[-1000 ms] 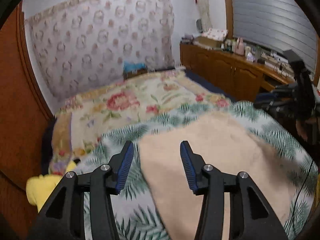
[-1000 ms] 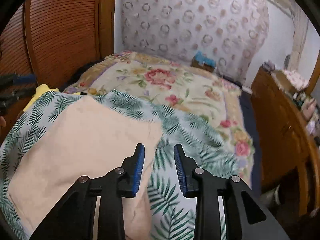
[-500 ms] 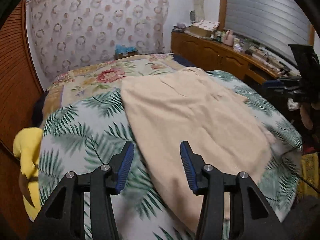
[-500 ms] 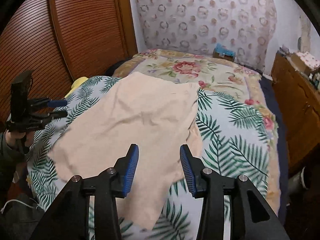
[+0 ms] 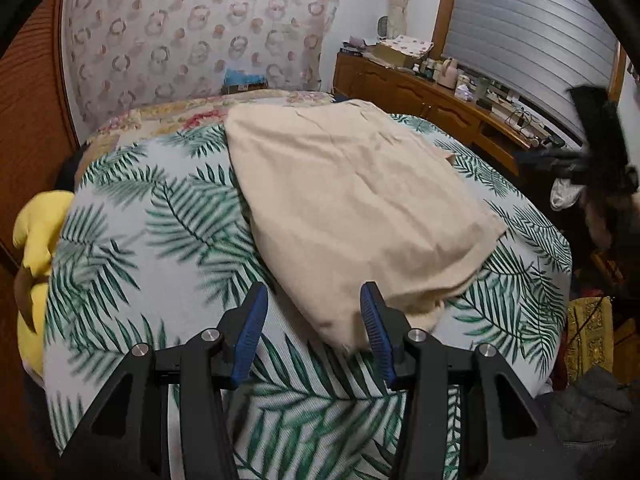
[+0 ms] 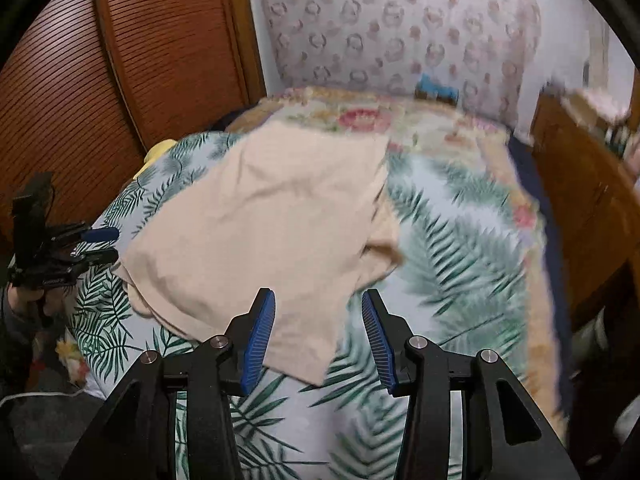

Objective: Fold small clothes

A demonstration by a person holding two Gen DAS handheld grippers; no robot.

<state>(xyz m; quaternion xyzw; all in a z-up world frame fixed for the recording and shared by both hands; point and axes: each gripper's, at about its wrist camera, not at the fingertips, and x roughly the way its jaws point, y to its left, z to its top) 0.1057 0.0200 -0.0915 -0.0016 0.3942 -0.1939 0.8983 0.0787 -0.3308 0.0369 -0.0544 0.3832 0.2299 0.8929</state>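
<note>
Palm-leaf bedspread (image 5: 168,232) carries the beige garment (image 5: 352,200), folded over (edges uneven). My left tongs (image 5: 314,330) hover spread and empty near its corner; my right tongs (image 6: 318,336), jaws just opened, hold nothing, ready for another fold.

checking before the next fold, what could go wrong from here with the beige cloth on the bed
1. The cloth lies rumpled, its near corner doubled over; a pinch there may catch two layers and fold crooked.
2. Both tongs, left and right, are open and empty, the right just opened, so nothing pins the cloth and a tug could drag it across the leaf sheet.
</note>
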